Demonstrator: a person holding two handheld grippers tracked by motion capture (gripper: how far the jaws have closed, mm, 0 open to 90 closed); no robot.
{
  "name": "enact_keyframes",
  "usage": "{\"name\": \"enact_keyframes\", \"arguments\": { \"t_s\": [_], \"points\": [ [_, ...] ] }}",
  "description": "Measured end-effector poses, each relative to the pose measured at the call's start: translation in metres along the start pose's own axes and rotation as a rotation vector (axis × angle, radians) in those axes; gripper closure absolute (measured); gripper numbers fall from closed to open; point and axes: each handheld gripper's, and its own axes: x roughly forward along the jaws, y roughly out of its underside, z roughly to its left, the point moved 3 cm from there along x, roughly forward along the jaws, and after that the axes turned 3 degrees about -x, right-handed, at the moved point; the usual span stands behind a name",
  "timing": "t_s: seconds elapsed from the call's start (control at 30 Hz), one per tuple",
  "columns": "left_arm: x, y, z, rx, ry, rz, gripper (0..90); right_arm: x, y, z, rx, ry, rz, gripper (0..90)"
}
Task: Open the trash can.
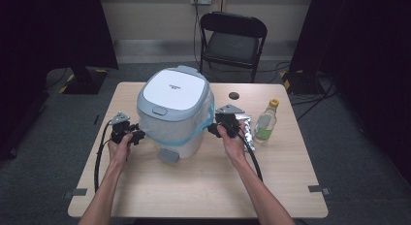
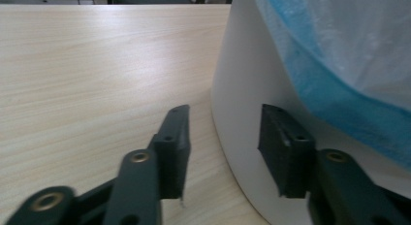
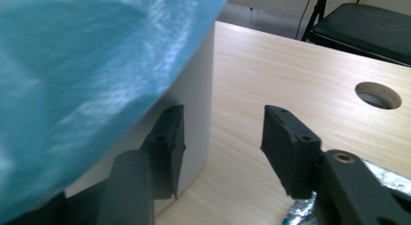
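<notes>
- In the middle of the desk point(image 1: 203, 186): white pedal bin point(image 1: 173, 113) with a grey-rimmed lid, shut, pedal facing the person, blue bin liner point(image 1: 206, 119) folded over the rim and hanging down the sides.
- At the bin's left flank: left gripper point(image 1: 137, 136), jaws partly apart, nothing pinched. Seen from its own camera point(image 2: 228, 147), one pad over bare wood, the other right up against the white wall, liner hem just above it.
- At the bin's right flank: right gripper point(image 1: 213, 130), jaws also partly apart and empty. From its camera point(image 3: 223, 147), one pad tucked under the liner's overhang point(image 3: 92, 74) beside the wall point(image 3: 196, 108), the other out over the desk.
- Off to the right, clear of the work: small bottle point(image 1: 266, 121) with a yellow cap, crinkly foil packet point(image 1: 244, 128) beside it, cable hole point(image 1: 234, 95) in the desk further back.
- Handling guess: hollow plastic, so probably light but bulky; smooth curved wall, likely slippery and too wide to clamp.
- Liner: thin, soft, slidey film, easy to tear or drag off the rim if yanked.
- Best bet: pinch the liner at its thicker folded hem on both sides at once, gently, or hook under the lid's lip rather than squeeze the wall.
</notes>
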Motion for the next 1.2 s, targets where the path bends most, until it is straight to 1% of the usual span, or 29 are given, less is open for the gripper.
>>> {"name": "enact_keyframes", "arguments": {
  "t_s": [0.03,0.1,0.13,0.17,0.2,0.23,0.27,0.3,0.33,0.37,0.4,0.43,0.47,0.5,0.53,0.57,0.63,0.67,0.7,0.77,0.8,0.87,0.9,0.93,0.97,1.0,1.1,1.13,1.2],
  "points": [
    [-0.003,-0.001,-0.002,0.006,0.010,-0.003,58.6,0.000,0.000,0.000,0.000,0.000,0.000,53.0],
    [-0.007,-0.002,-0.005,-0.005,0.039,-0.008,66.1,0.000,0.001,0.001,0.006,-0.009,-0.009,55.4],
    [-0.010,-0.001,-0.008,0.010,0.035,-0.002,69.3,0.001,0.001,0.001,0.014,-0.012,-0.010,55.8],
    [-0.012,0.000,-0.010,0.014,0.048,0.006,71.9,0.003,0.000,0.001,0.012,-0.016,-0.011,58.4],
    [-0.014,0.002,-0.011,0.006,0.068,0.009,74.2,0.004,-0.001,0.001,0.007,-0.016,-0.013,61.2],
    [-0.016,0.004,-0.013,0.007,0.084,0.015,74.2,0.006,-0.002,0.002,0.009,-0.010,-0.011,64.6],
    [-0.018,0.006,-0.015,0.005,0.097,0.012,73.8,0.008,-0.003,0.003,0.008,-0.004,-0.015,65.9],
    [-0.021,0.008,-0.017,0.011,0.097,0.014,73.9,0.012,-0.005,0.003,0.007,-0.003,-0.008,65.9],
    [-0.023,0.009,-0.019,0.022,0.104,0.020,73.9,0.012,-0.005,0.003,0.007,-0.003,-0.008,65.9],
    [-0.025,0.011,-0.022,0.031,0.110,0.025,73.9,0.014,-0.007,0.003,-0.008,0.005,-0.001,65.9],
    [-0.027,0.012,-0.024,0.054,0.111,0.052,67.6,0.018,-0.010,0.004,-0.032,0.025,0.008,65.6],
    [-0.030,0.012,-0.025,0.072,0.098,0.074,60.8,0.019,-0.012,0.005,-0.039,0.019,0.013,63.3],
    [-0.032,0.012,-0.023,0.066,0.091,0.082,56.5,0.020,-0.012,0.005,-0.045,0.018,0.010,59.9],
    [-0.033,0.012,-0.019,0.041,0.093,0.067,56.5,0.020,-0.012,0.005,-0.045,0.018,0.010,59.9],
    [-0.031,0.012,-0.015,0.031,0.075,0.065,55.7,0.021,-0.011,0.005,-0.036,-0.002,0.008,52.4],
    [-0.028,0.013,-0.012,0.019,0.045,0.065,55.5,0.021,-0.011,0.006,-0.035,-0.012,0.007,50.3],
    [-0.022,0.011,-0.006,-0.008,-0.002,0.044,55.2,0.021,-0.010,0.008,-0.034,-0.021,0.004,50.9],
    [-0.020,0.007,-0.003,-0.024,-0.020,0.027,53.2,0.020,-0.010,0.009,-0.038,-0.023,0.003,51.7],
    [-0.018,0.005,-0.002,-0.026,-0.025,0.015,52.6,0.020,-0.010,0.010,-0.046,-0.021,0.000,51.7],
    [-0.016,0.000,-0.001,-0.038,-0.032,0.005,52.6,0.020,-0.010,0.009,-0.039,-0.029,0.003,51.4],
    [-0.015,-0.003,-0.001,-0.038,-0.030,-0.008,54.4,0.020,-0.010,0.009,-0.039,-0.032,0.003,52.1],
    [-0.015,-0.005,-0.004,-0.033,-0.029,-0.015,61.9,0.020,-0.010,0.010,-0.039,-0.046,0.004,56.9],
    [-0.015,-0.005,-0.005,-0.030,-0.024,-0.015,69.5,0.020,-0.010,0.010,-0.045,-0.054,0.001,62.0],
    [-0.015,-0.005,-0.006,-0.032,-0.021,-0.016,70.8,0.019,-0.010,0.012,-0.042,-0.063,0.006,66.0],
    [-0.016,-0.004,-0.007,-0.034,-0.019,-0.014,72.0,0.019,-0.010,0.014,-0.045,-0.065,0.004,68.0],
    [-0.017,-0.004,-0.009,-0.024,-0.011,-0.015,73.8,0.019,-0.011,0.015,-0.050,-0.064,0.006,71.1],
    [-0.019,-0.003,-0.011,-0.013,-0.009,-0.008,74.9,0.019,-0.011,0.017,-0.053,-0.067,0.007,74.0],
    [-0.020,-0.003,-0.012,-0.011,-0.007,-0.007,76.4,0.018,-0.010,0.018,-0.044,-0.081,0.005,78.1],
    [-0.022,-0.002,-0.014,-0.003,-0.003,-0.005,77.5,0.017,-0.010,0.019,-0.051,-0.081,0.008,78.7]
  ]
}}
